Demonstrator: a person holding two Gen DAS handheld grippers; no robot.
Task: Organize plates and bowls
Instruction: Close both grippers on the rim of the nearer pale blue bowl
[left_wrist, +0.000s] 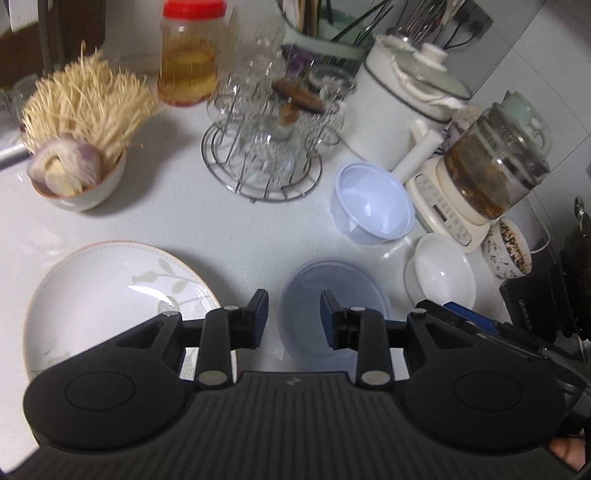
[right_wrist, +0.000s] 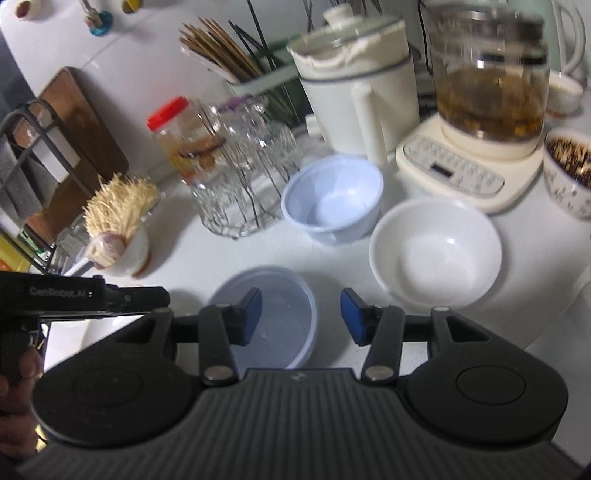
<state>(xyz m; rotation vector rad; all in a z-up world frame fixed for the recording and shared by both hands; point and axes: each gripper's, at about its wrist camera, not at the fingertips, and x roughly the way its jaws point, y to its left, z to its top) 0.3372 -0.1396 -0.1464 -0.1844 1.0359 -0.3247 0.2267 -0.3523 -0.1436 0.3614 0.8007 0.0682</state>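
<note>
On the white counter (left_wrist: 207, 221), just below both grippers, sits a translucent blue plastic bowl (left_wrist: 334, 314), upright and free of any grip. The left gripper (left_wrist: 294, 317) hangs above it with its 2 blue-padded fingers (left_wrist: 260, 314) spread apart and nothing between them; the bowl only shows through the gap. The right gripper (right_wrist: 301, 315) is likewise spread and empty over the same bowl, its jaws wider than the left's. Both point steeply down at the counter, which suggests that the bowl is meant to rest where it is.

Left of the bowl lies a leaf-patterned plate (left_wrist: 110, 295), flat and alone, near but not touching it. Behind stand a second blue plastic bowl (right_wrist: 332, 199) with something pale inside and, beside that, a white ceramic bowl (right_wrist: 436, 251), empty and upright. These 3 bowls are separate, so stacking is probably not yet done. A wire glass rack (left_wrist: 262, 147) and a kettle base (right_wrist: 454, 170) crowd the back, leaving the front strip as the sensible working room.
</note>
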